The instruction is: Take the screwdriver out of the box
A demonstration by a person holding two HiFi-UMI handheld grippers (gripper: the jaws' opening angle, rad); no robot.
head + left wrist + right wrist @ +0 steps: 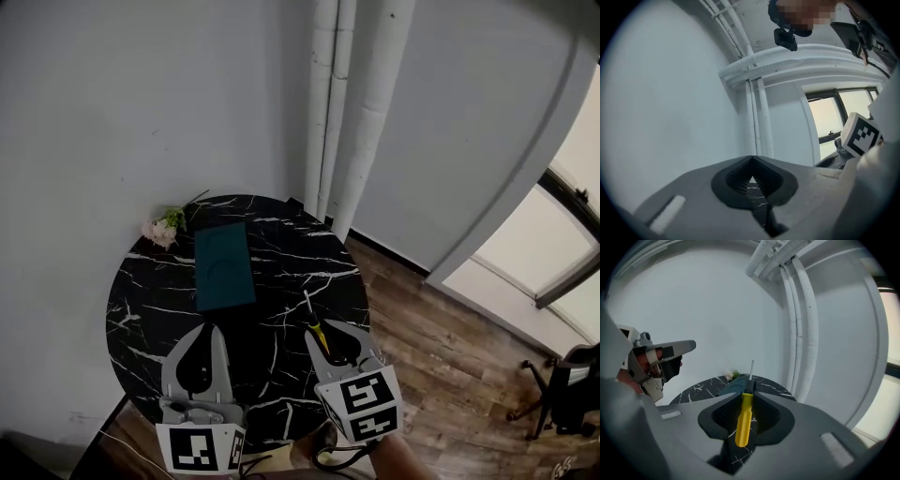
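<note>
Screwdriver (743,420) is clamped by its yellow handle in the right tongs (749,392), shaft pointing far, clear of the closed box (224,267) on the counter (281,253). Left tongs (751,158) are held shut and empty at the near left, evidently out of the way.

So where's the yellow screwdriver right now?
In the head view, the yellow screwdriver is pinched in the right tool, over the near right part of the black marble table, right of the dark green box.

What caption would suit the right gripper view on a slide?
Right gripper shut on a yellow-handled screwdriver, with the black table and green box beyond.
</note>
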